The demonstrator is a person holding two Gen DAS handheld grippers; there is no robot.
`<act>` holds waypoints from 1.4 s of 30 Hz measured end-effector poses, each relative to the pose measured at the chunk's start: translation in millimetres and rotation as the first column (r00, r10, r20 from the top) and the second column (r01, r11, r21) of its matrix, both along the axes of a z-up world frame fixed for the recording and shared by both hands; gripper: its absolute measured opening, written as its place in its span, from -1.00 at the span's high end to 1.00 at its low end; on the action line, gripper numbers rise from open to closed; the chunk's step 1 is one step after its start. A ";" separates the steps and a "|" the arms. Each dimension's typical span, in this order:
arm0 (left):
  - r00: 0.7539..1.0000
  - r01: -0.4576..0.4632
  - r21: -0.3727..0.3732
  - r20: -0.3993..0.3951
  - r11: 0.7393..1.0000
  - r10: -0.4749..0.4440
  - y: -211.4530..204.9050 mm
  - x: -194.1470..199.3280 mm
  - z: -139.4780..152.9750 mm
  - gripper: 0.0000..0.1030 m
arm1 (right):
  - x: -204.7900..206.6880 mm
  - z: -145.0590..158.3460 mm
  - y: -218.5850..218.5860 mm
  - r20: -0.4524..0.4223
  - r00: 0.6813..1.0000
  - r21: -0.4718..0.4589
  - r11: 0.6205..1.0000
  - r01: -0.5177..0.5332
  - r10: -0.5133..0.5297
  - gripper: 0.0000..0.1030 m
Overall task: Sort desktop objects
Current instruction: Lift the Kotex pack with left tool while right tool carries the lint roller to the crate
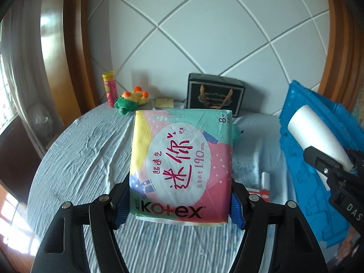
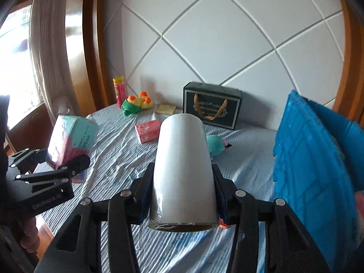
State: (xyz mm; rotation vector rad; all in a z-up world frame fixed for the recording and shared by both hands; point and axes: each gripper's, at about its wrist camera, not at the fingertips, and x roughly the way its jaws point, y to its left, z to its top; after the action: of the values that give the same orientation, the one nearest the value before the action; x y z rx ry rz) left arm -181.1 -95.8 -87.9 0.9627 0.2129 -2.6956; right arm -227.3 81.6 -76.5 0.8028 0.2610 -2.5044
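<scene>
Your left claw (image 1: 179, 204) is clenched on the pad pack (image 1: 180, 159), lifted above the tabletop (image 1: 79, 159). Your right claw (image 2: 182, 202) grips the white roll (image 2: 183, 166), also in the air, just beside the blue crate (image 2: 314, 159). A black box (image 2: 211, 104) stands at the back.

The pad pack (image 1: 180, 166) in my left gripper (image 1: 179, 207) reads "Kotex", "190mm", "8"; that gripper's body reads "GenRobot.AI".
</scene>
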 end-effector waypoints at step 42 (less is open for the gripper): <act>0.923 0.384 -0.058 -0.022 0.922 -0.385 486.3 -38.6 43.4 -0.34 | 38.8 55.3 478.7 -0.096 0.931 -0.024 0.936 0.352 -0.353 0.11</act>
State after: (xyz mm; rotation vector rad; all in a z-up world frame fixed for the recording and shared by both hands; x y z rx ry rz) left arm -219.6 390.4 -44.5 1.0373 -0.0494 -3.0549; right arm -188.4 560.2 -21.1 0.7812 0.1510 -2.8855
